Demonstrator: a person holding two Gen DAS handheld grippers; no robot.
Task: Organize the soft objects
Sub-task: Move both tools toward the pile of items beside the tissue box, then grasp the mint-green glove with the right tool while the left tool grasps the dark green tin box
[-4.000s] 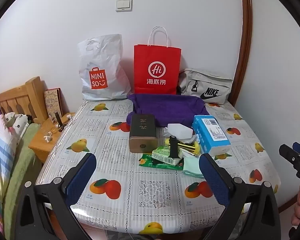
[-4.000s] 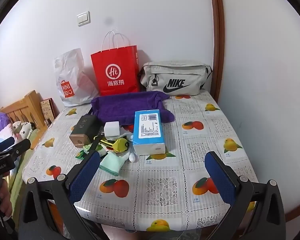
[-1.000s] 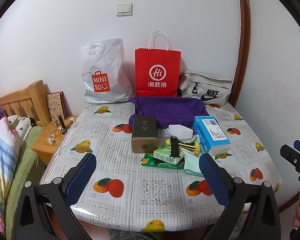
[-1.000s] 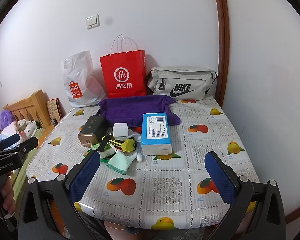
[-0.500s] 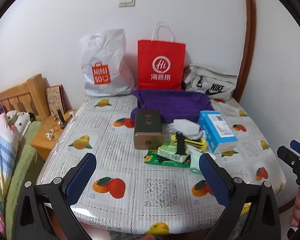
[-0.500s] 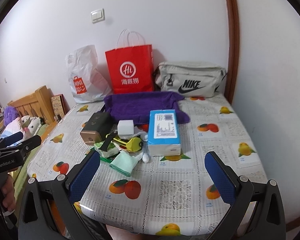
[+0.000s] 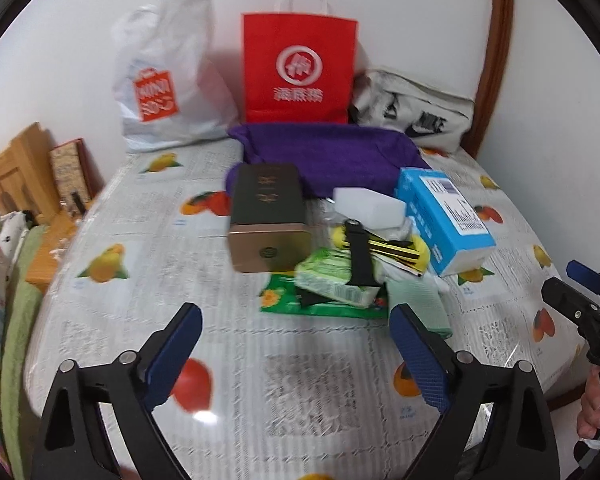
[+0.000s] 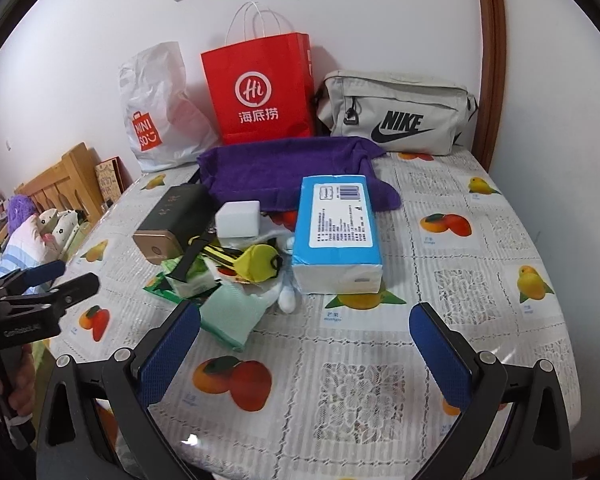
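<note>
Just beyond the closing left gripper point(image 7: 296, 344) lies the green cloth point(image 7: 418, 304)

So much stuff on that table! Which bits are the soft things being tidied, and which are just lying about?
Likely part of the job:
purple towel
green cloth
tissue pack
wet wipes

Just lying about:
gold tin
red bag
white bag
grey bag

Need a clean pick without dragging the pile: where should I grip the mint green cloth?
Take the mint green cloth by its free near edge, coming from the table's front: it lies flat there, while its far side tucks under the clutter.
</note>
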